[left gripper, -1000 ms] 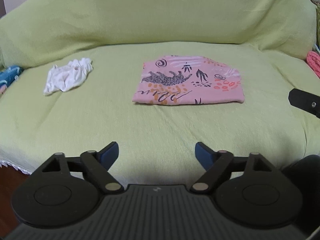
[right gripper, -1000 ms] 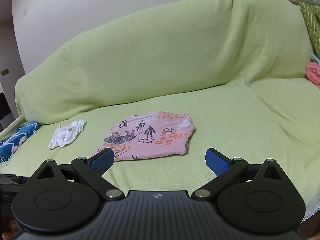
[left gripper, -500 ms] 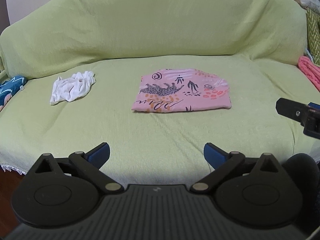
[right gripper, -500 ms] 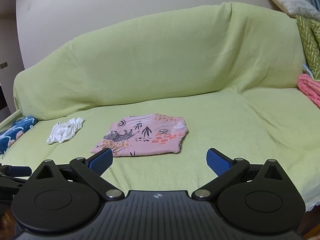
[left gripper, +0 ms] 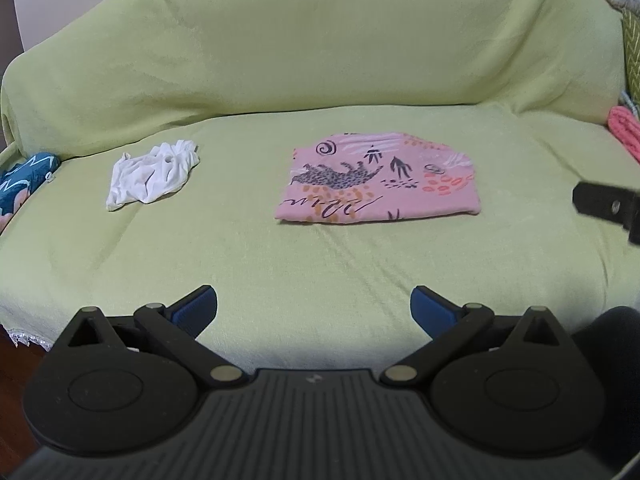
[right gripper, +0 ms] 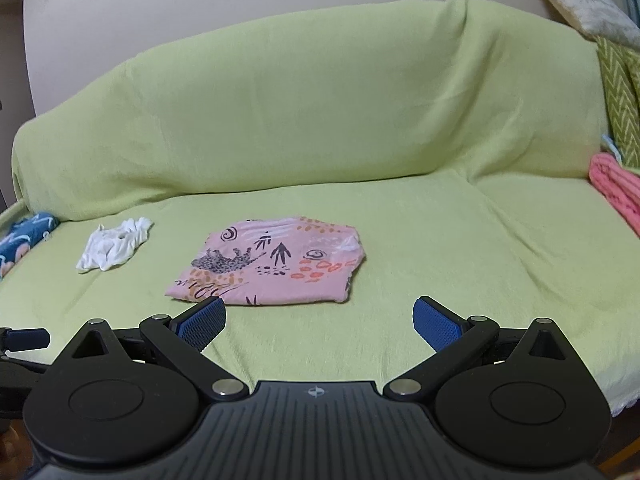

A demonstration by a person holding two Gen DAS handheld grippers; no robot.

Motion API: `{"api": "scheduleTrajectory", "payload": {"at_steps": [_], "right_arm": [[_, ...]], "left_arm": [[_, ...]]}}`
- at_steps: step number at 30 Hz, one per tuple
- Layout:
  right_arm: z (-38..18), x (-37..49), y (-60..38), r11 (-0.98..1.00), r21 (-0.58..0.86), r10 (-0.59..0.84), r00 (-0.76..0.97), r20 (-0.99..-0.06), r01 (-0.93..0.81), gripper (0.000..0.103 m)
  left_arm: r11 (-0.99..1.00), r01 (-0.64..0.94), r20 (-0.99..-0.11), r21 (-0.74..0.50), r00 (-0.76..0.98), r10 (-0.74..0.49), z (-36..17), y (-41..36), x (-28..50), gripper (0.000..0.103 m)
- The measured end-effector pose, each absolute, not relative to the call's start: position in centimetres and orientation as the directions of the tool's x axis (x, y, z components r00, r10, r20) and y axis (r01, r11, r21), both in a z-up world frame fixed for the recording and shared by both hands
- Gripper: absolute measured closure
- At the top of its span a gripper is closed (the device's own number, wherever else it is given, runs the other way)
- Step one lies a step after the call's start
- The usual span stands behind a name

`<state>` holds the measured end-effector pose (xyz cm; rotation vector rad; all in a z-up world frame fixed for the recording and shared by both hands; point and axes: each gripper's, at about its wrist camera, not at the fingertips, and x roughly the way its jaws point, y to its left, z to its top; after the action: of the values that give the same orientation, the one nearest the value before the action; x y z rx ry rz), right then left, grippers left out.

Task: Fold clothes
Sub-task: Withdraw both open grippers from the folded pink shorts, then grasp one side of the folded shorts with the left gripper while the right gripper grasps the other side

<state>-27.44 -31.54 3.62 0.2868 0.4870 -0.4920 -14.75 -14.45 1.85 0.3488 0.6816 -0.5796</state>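
A folded pink patterned garment [left gripper: 378, 178] [right gripper: 272, 262] lies flat in the middle of the green-covered sofa seat [left gripper: 320, 264]. A crumpled white garment [left gripper: 154, 172] [right gripper: 116, 248] sits to its left. My left gripper [left gripper: 314, 308] hovers over the seat's front edge, jaws wide open and empty, well short of the pink garment. My right gripper [right gripper: 320, 318] is open and empty too, just in front of the pink garment's near edge. Part of the right gripper shows at the right edge of the left wrist view.
A blue patterned cloth [left gripper: 24, 180] [right gripper: 22, 238] lies at the sofa's left end. A coral pink knit [left gripper: 626, 132] [right gripper: 616, 188] and a green chevron cushion [right gripper: 618, 100] sit at the right end. The sofa back [right gripper: 320, 112] rises behind, a wall beyond.
Both grippers have drawn back from the sofa, so the garments look smaller and farther. The left gripper's jaws have spread wider. The garments have not moved.
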Motion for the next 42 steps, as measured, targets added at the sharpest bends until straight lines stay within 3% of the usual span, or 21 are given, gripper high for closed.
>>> {"api": "scheduleTrajectory", "payload": {"at_steps": [14, 19, 23, 25, 30, 32, 33, 34, 38, 42], "right_arm": [[-0.6, -18.2, -35.1, 0.880, 0.058, -0.352, 0.727, -0.590, 0.472, 0.000], [-4.3, -14.6, -32.6, 0.936, -0.176, -0.351, 0.793, -0.499, 0.303, 0.002], [-8.2, -10.6, -28.5, 0.871, -0.482, -0.329, 0.836, -0.439, 0.090, 0.030], [-9.9, -8.6, -26.3, 0.798, -0.602, -0.293, 0.856, -0.427, -0.028, 0.037], [-12.2, -4.2, -23.5, 0.682, -0.707, -0.214, 0.873, -0.438, -0.187, 0.045], [-13.0, -3.0, -23.1, 0.647, -0.733, -0.208, 0.877, -0.434, -0.209, 0.055], [-13.2, -2.6, -23.0, 0.638, -0.738, -0.199, 0.879, -0.434, -0.220, 0.061], [-13.2, -2.3, -23.1, 0.644, -0.730, -0.191, 0.876, -0.444, -0.230, 0.084], [-12.4, -2.0, -23.8, 0.698, -0.678, -0.155, 0.876, -0.457, -0.230, 0.090], [-10.8, -2.7, -24.6, 0.734, -0.657, -0.152, 0.901, -0.407, -0.173, 0.091]], "left_arm": [[0.810, 0.574, -0.735, 0.119, 0.599, -0.316, -3.0, -17.4, -6.2, 0.001], [0.843, 0.536, -0.770, 0.039, 0.554, -0.316, -4.1, -16.3, -0.6, 0.001], [0.865, 0.473, -0.827, -0.166, 0.411, -0.384, -5.0, -14.6, 4.9, 0.001], [0.862, 0.440, -0.830, -0.252, 0.359, -0.426, -5.4, -14.0, 7.1, 0.001], [0.842, 0.391, -0.819, -0.372, 0.288, -0.496, -6.3, -13.7, 10.7, 0.001], [0.829, 0.377, -0.812, -0.412, 0.262, -0.522, -6.7, -14.1, 11.8, 0.001], [0.823, 0.366, -0.808, -0.434, 0.247, -0.535, -7.0, -14.3, 12.3, 0.001], [0.815, 0.353, -0.801, -0.460, 0.231, -0.552, -7.3, -14.4, 12.8, 0.001], [0.754, 0.299, -0.749, -0.584, 0.159, -0.643, -8.1, -15.3, 14.7, 0.002], [0.669, 0.256, -0.683, -0.698, 0.045, -0.729, -9.1, -17.1, 16.8, 0.002]]}}
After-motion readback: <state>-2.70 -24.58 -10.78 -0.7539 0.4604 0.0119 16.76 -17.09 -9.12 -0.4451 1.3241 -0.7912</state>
